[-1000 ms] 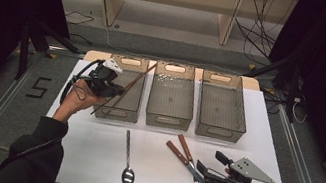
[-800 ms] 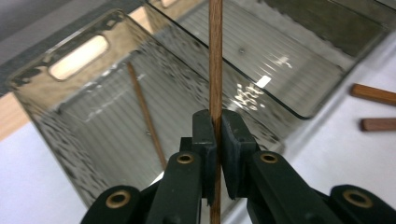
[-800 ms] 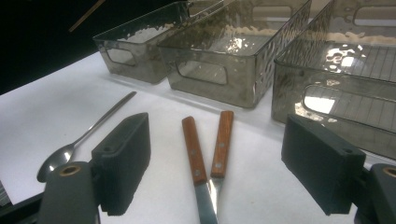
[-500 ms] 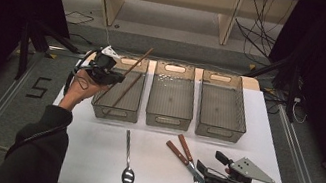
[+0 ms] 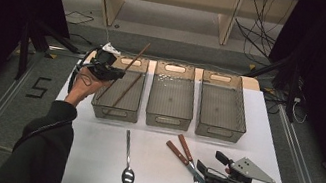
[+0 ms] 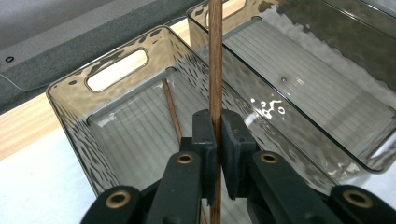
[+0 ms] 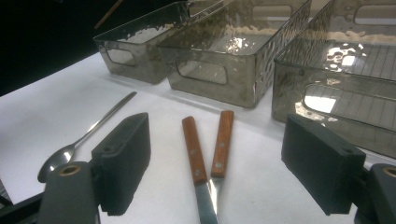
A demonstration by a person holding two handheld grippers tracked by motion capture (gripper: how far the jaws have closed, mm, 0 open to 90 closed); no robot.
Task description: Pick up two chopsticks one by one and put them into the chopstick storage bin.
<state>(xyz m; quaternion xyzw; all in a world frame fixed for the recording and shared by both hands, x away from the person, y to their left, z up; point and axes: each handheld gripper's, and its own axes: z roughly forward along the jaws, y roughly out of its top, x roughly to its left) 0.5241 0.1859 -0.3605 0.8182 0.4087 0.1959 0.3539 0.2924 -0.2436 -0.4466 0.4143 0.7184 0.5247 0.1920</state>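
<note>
My left gripper (image 5: 116, 73) hovers over the far left corner of the left grey bin (image 5: 97, 108), shut on a brown chopstick (image 5: 138, 55) that slants up and away. In the left gripper view the chopstick (image 6: 215, 70) stands upright, pinched in my left gripper (image 6: 217, 126). A second chopstick (image 5: 124, 94) (image 6: 172, 109) lies on that bin's floor (image 6: 70, 102). My right gripper (image 5: 206, 165) (image 7: 222, 149) rests open near the front right. Between its jaws lie two wooden-handled utensils (image 5: 181, 151) (image 7: 194, 149), untouched.
A middle bin (image 5: 168, 121) and a right bin (image 5: 219, 131) stand beside the left one, with nothing seen inside. A metal spoon (image 5: 127, 159) (image 7: 88, 135) lies on the white table (image 5: 88, 159) in front of the bins.
My left gripper has moved away from me along the left bin with the chopstick, which now points higher. The right gripper has stayed put.
</note>
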